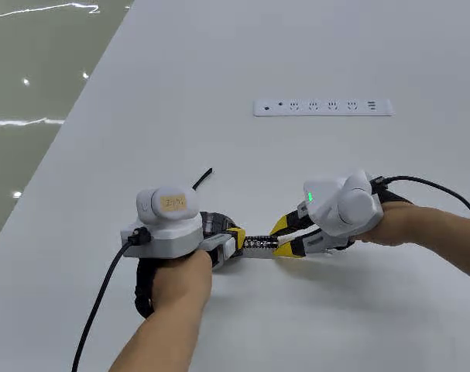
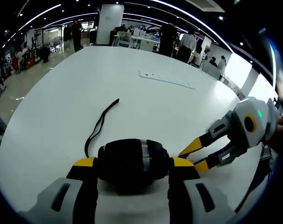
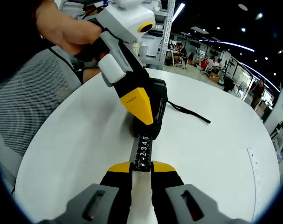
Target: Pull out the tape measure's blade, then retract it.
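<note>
L gripper (image 2: 132, 164) is clamped on the tape measure (image 3: 160, 105). The black case is pinched btwn the two yellow-tipped jaws, one jaw on each side, so the jaws are held apart by the case width. The case is seen sitting on the white table (image 2: 48, 121), near-left of centre in head view.

R gripper (image 3: 142, 167) is brought in from the right, just beside the case. Its jaws are squeezed together on the blade (image 3: 142, 150), w/ yellow tips pressed on either edge of the strip. A short length of blade is drawn out, stretched straight btwn the case mouth and the R gripper tips. Printed nos. 2-5 are readable on it.

Each gripper is held by a hand: left hand (image 1: 180, 279) near edge, right hand (image 1: 397, 225) at right.

A black strap (image 2: 101, 122) is laid loose on the table, running from the case toward the far side. A white power strip (image 1: 324, 107) is placed far across the table, well apart from both grippers.
</note>
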The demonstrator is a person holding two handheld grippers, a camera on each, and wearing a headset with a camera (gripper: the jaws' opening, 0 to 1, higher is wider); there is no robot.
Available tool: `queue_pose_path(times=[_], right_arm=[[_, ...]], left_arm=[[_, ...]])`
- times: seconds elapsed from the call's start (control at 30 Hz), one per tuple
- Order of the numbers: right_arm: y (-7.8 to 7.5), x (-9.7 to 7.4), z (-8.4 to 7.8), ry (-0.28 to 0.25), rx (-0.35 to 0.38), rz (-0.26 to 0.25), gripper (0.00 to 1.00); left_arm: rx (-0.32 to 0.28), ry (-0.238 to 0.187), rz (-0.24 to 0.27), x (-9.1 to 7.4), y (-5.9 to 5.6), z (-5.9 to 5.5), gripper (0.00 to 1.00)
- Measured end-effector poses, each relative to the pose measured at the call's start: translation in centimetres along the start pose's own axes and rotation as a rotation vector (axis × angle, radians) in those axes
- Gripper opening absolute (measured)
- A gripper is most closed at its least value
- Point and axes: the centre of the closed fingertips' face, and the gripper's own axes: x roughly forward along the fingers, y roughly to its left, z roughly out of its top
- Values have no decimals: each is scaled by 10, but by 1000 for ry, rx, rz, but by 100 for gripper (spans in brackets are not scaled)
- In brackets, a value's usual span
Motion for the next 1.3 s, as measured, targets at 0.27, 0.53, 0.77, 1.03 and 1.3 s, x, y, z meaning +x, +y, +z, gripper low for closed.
queue_pose_path(times=[0.27, 0.53, 0.77, 1.03, 1.3], right_arm=[[-1, 3, 4, 0, -3, 2, 15], [-1, 7, 6, -1, -2, 3, 15], [-3, 11, 9, 0, -4, 6, 15], [-2, 14, 11, -2, -2, 5, 15], [-3, 17, 13, -2, -3, 4, 15]], left_arm=[[-4, 0, -2, -1, 0, 0, 56], [-4, 0, -3, -1, 0, 1, 57], [-5, 0, -4, 0, 0, 1, 56], [-4, 0, -4, 0, 0, 0, 56], [-7, -2, -4, 0, 0, 0, 57]])
